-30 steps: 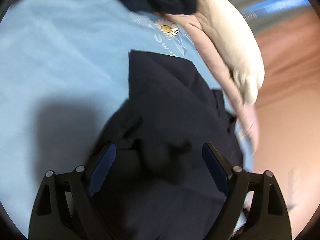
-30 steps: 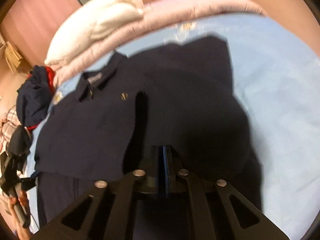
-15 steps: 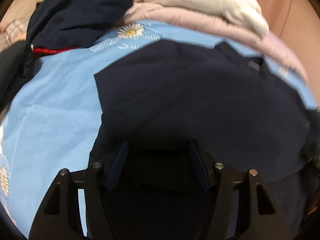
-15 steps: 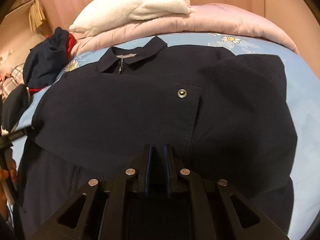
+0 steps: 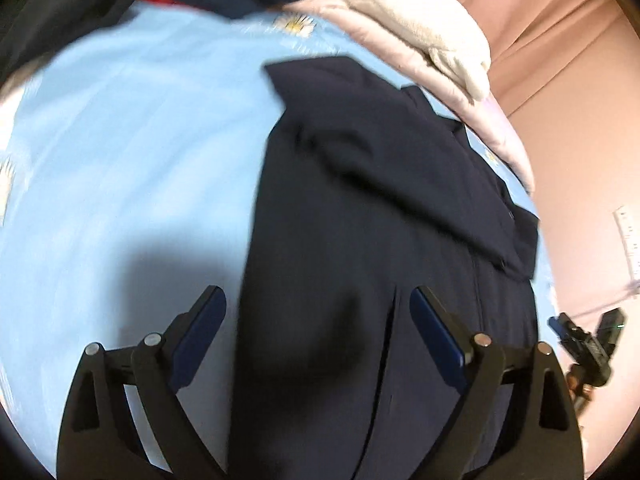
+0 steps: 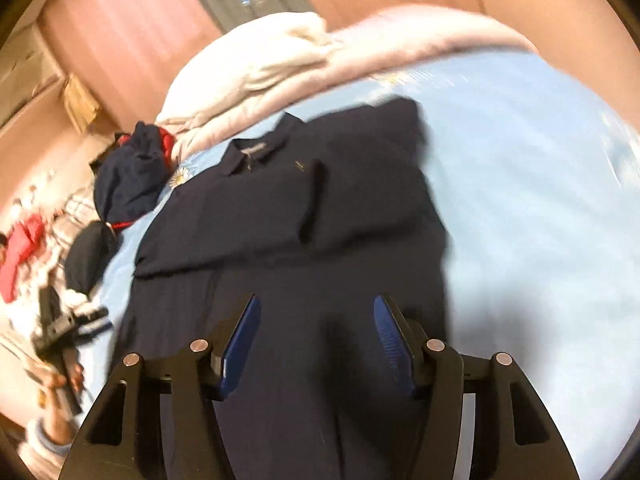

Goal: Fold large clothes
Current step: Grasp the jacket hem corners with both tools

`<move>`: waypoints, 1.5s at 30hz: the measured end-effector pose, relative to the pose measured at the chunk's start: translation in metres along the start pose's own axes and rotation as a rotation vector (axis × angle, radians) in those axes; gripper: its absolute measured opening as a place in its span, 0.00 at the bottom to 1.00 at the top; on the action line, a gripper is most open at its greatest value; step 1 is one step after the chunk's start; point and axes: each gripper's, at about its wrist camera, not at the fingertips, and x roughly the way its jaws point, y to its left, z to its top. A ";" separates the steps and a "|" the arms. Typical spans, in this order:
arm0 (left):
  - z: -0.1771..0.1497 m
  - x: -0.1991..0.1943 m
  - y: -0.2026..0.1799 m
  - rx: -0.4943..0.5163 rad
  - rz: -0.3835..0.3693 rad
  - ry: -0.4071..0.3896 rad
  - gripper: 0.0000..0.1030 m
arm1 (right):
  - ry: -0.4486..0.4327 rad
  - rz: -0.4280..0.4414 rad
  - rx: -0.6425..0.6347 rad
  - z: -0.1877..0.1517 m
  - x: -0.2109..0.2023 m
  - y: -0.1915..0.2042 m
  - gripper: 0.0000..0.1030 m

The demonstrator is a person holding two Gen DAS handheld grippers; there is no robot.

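A large dark navy collared garment (image 6: 288, 216) lies on the light blue bedsheet (image 6: 540, 208), both sleeves folded in over its chest. It also shows in the left wrist view (image 5: 360, 208). My right gripper (image 6: 316, 328) is open and empty, above the garment's lower part. My left gripper (image 5: 318, 320) is open and empty, above the garment's left edge, one finger over the sheet (image 5: 120, 160). The other gripper shows at the right edge of the left wrist view (image 5: 588, 340) and at the left edge of the right wrist view (image 6: 64, 332).
A white pillow (image 6: 272, 60) on a pink quilt (image 6: 420, 40) lies at the bed's head. A heap of navy and red clothes (image 6: 132, 172) sits beside the collar, with more clothes (image 6: 24, 252) to the far left. Pink curtains (image 5: 560, 40) are behind.
My right gripper has opened, let go of the garment and pulled back. My left gripper has opened wider and swung left, over the garment's left edge.
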 end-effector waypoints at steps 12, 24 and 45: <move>-0.124 -0.059 0.030 -0.101 -0.246 0.085 0.93 | 0.174 0.063 0.123 -0.107 -0.045 -0.056 0.60; -0.148 -0.057 0.020 -0.135 -0.361 0.103 0.94 | 0.183 0.246 0.149 -0.119 -0.031 -0.041 0.64; -0.161 -0.050 0.012 -0.132 -0.430 0.114 0.77 | 0.144 0.305 0.184 -0.144 -0.041 -0.042 0.59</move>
